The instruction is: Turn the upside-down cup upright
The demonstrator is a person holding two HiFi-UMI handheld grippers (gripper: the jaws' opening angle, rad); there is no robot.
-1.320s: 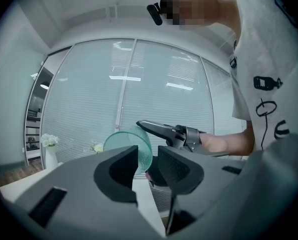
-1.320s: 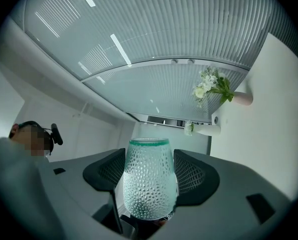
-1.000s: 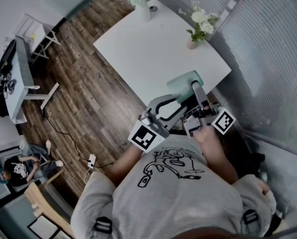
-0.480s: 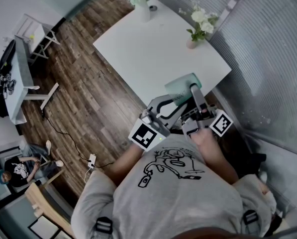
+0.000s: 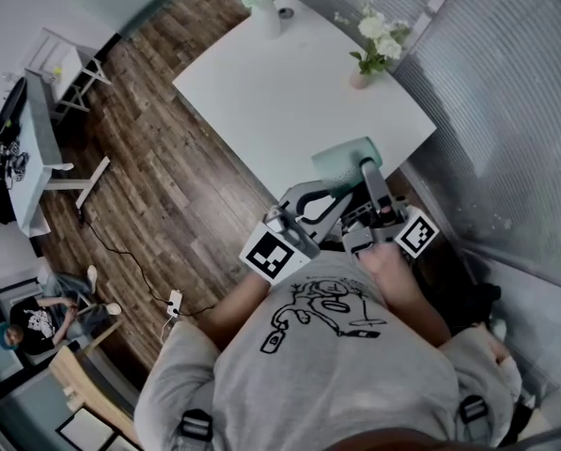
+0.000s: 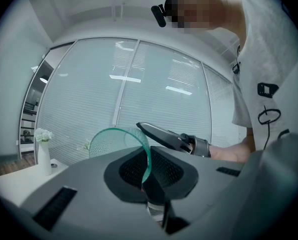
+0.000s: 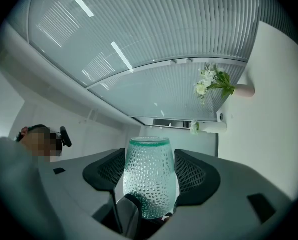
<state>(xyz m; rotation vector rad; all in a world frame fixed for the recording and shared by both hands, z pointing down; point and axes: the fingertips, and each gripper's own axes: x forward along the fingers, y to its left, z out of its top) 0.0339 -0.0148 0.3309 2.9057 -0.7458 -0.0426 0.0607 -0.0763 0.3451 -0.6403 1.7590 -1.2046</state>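
Presently we find the green glass cup [image 5: 344,163] held in the air at the white table's [image 5: 289,92] near edge. The right gripper [image 7: 149,166] clamps its body, with the long axis running out along the jaws and the rim farthest. The left gripper [image 6: 146,176], whose jaws have just been closing, pinches the rim wall from the side.

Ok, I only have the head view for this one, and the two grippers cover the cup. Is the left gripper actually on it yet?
Observer: Yes. The left gripper view shows the left gripper with its jaws just closed on the thin green rim of the cup.
Operator: And the right one?
Observer: In its own view the right gripper grips the cup's dimpled body from both sides. The narrow base is nearest the camera and the rim points away.
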